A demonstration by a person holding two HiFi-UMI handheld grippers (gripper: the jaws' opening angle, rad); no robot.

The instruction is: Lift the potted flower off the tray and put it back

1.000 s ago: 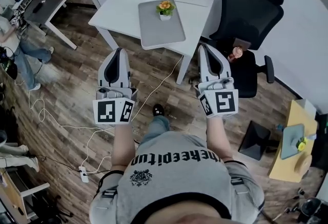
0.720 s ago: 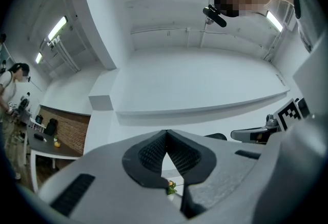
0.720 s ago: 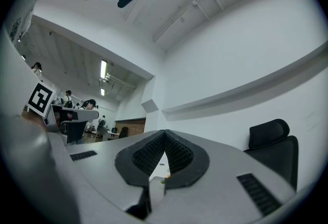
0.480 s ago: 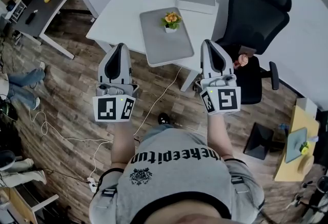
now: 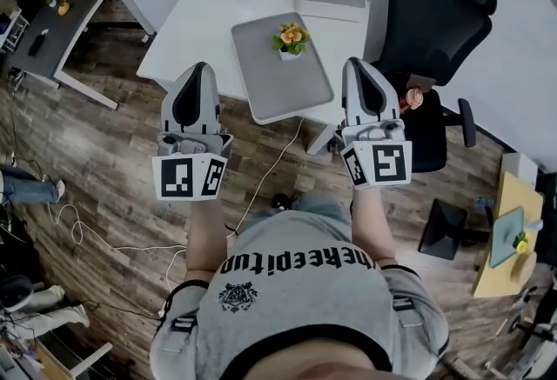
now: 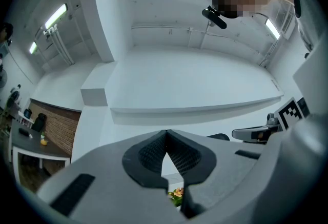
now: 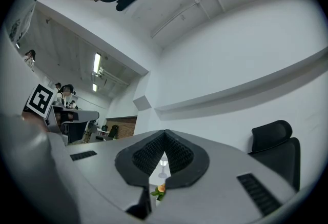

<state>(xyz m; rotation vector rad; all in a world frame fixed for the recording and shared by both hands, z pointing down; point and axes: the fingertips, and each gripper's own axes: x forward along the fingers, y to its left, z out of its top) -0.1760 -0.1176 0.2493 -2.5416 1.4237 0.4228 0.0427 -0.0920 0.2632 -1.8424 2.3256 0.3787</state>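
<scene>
The grey tray [image 5: 283, 87] on the white surface [image 5: 196, 22] holds the potted flower [image 5: 291, 39], which stands upright near the tray's far end. It has orange blossoms and green leaves in a small white pot. The left tongs [image 5: 197, 67] and right tongs [image 5: 356, 63] are both clenched on nothing, flanking the tray's near end, apart from the plant.
</scene>
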